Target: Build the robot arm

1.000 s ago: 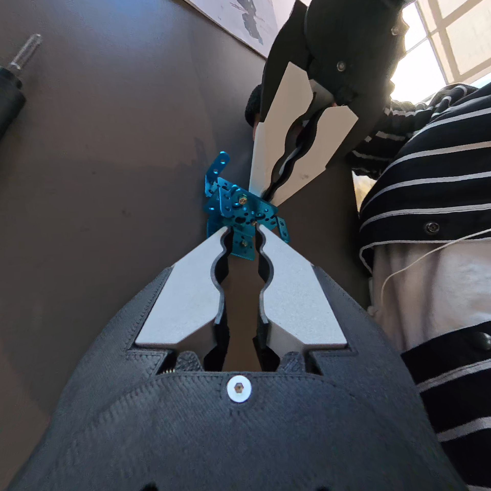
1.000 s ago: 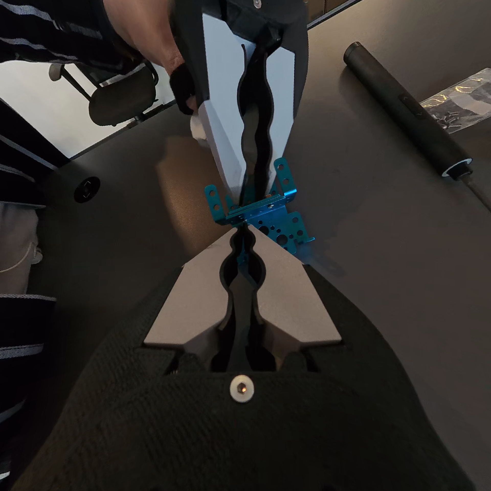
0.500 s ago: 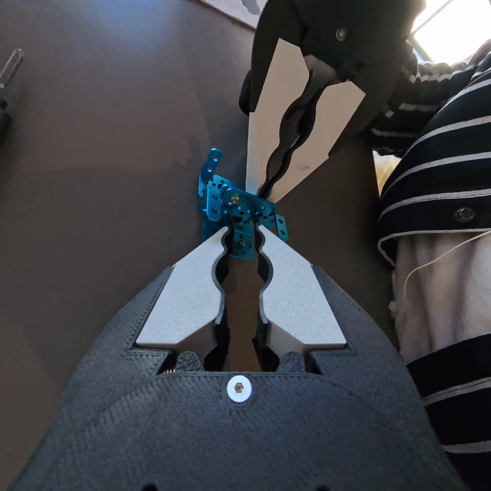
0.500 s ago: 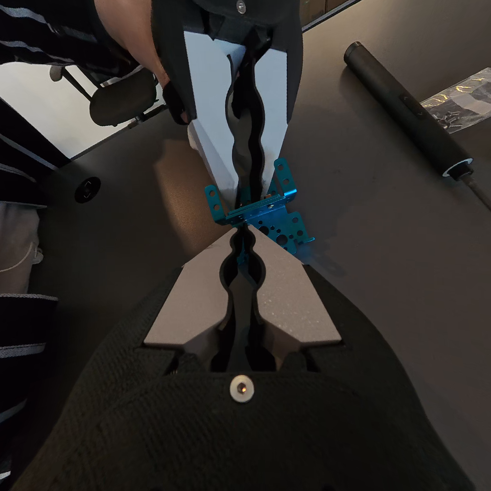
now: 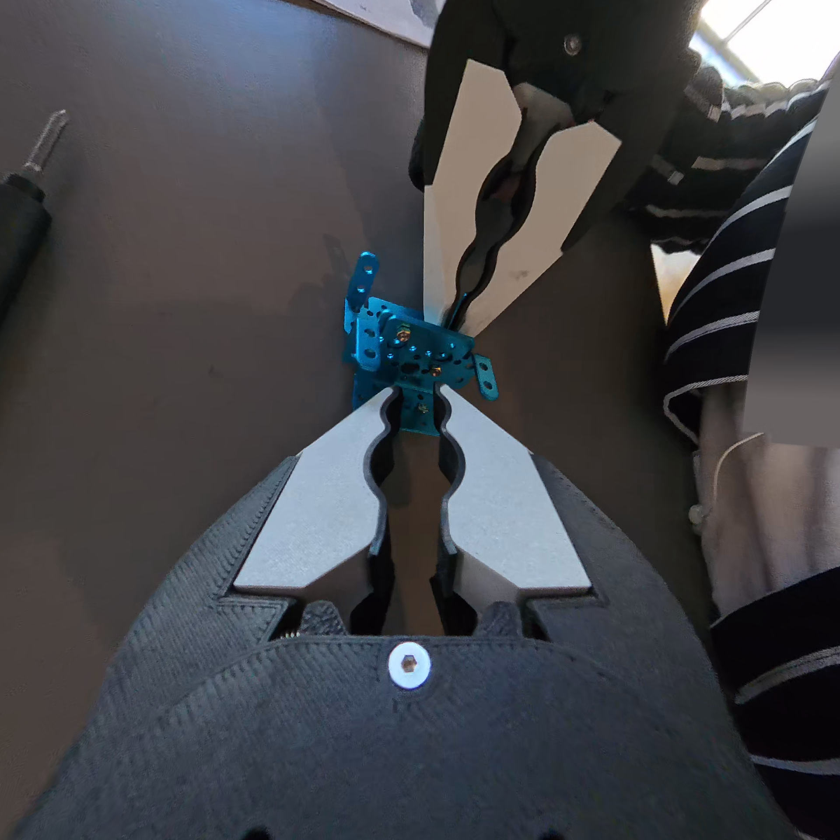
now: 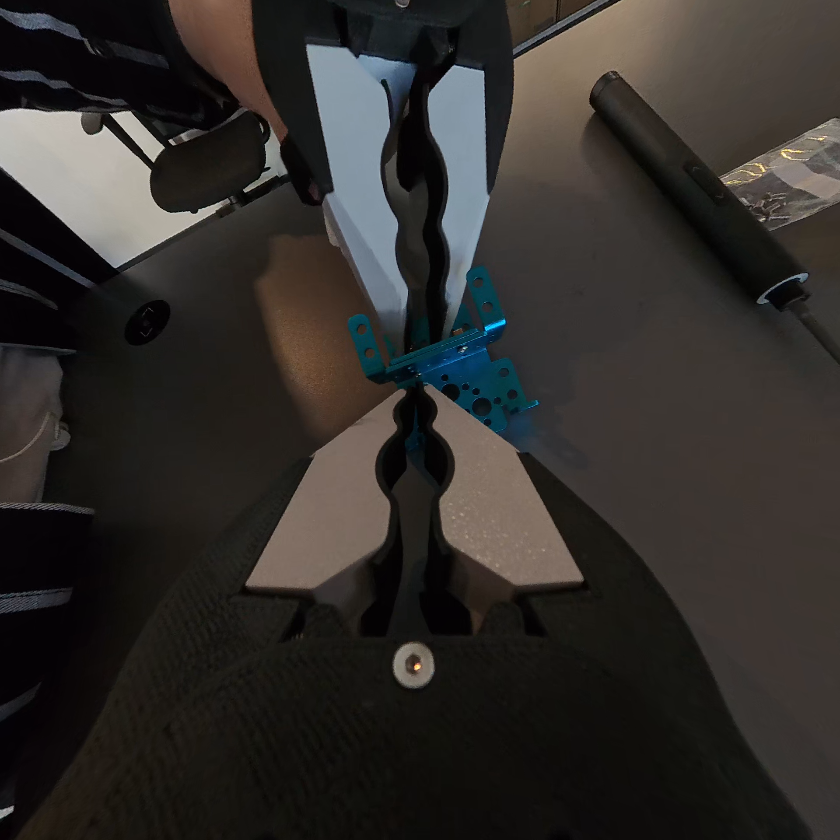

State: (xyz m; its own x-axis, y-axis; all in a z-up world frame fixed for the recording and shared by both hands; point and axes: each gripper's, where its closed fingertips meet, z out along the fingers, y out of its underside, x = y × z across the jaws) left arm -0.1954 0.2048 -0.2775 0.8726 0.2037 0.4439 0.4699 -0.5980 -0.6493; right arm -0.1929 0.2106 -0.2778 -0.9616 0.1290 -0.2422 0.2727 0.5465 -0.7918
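Note:
A blue perforated metal bracket assembly with small brass screws sits just above the dark table. My left gripper is shut on a lower blue tab of it. My right gripper comes in from above in the left wrist view and pinches the assembly's upper edge. In the right wrist view, my right gripper is shut on the edge of the assembly. There the left gripper holds it from the far side. The two grippers face each other tip to tip.
A black cylindrical power screwdriver lies at the right, also at the left edge of the left wrist view. A clear bag of small screws lies beyond it. A person's striped sleeve and torso are close by. An office chair stands off the table. My left and right fingertips are right by each other.
Both grippers keep their hold on the blue assembly. The pair has shifted slightly, so the opposite gripper looks closer and more upright and the screwdriver has slid down in the left wrist view.

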